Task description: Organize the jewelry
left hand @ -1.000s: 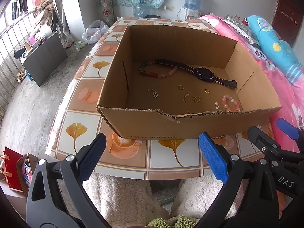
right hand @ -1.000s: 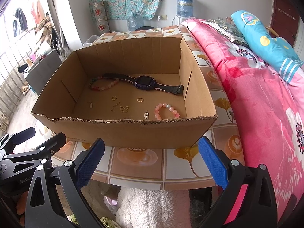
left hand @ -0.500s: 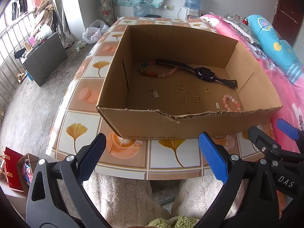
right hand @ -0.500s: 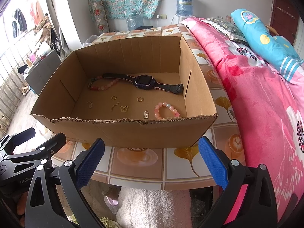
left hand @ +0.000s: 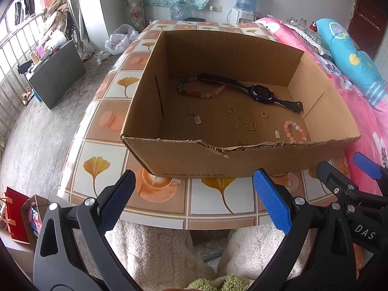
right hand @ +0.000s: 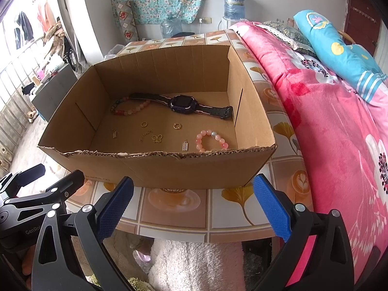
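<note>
both grippers, left gripper [left hand: 192, 198] and right gripper [right hand: 192, 203], hang wide and empty short of the cardboard box [left hand: 266, 162]. inside lie a watch [left hand: 263, 93], pink bracelet [right hand: 212, 140], small rings [right hand: 177, 126]; best to clear the torn front wall first, then descend vertically.

Both grippers are showing black plastic clamp-style frames with silver pivot screws and textured blue pads [left hand: 271, 201] on the fingers. Right gripper [right hand: 192, 205] is carrying a pink insert on its right arm; white lettering is reading "DAS" on it in the left view. Left gripper [left hand: 194, 201] marking is reading "GenRo…", probably cut off.
</note>
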`<state>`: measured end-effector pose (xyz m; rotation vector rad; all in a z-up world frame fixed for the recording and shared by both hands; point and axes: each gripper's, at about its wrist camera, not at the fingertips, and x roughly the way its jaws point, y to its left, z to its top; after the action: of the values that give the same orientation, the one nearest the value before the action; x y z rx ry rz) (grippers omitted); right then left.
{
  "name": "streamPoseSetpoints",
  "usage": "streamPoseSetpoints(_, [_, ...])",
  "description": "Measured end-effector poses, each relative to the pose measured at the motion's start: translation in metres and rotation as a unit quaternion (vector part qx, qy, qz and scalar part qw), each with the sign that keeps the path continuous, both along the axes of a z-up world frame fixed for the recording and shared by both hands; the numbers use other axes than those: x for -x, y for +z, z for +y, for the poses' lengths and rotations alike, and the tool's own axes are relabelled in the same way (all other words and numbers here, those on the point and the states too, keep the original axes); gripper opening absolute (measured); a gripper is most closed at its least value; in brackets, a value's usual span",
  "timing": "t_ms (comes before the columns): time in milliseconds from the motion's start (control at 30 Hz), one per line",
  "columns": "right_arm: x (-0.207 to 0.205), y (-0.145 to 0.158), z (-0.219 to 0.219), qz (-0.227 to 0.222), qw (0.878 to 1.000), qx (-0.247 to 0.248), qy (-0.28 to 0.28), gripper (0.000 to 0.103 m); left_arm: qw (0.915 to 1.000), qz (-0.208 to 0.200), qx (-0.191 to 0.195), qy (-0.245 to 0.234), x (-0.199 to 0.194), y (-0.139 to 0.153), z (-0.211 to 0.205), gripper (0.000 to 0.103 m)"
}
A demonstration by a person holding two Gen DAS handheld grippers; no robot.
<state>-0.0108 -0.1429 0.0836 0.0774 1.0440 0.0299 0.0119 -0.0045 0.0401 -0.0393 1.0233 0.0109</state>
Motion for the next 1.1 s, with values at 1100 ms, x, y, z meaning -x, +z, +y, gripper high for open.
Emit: streamPoseSetpoints(1100, [-0.0007,-0.0004,-0.0009,0.004,1.000,0.001,-0.006,0.096,1.0000,0.007,0.006,0.001,-0.0020,-0.0016,-0.0021,0.094])
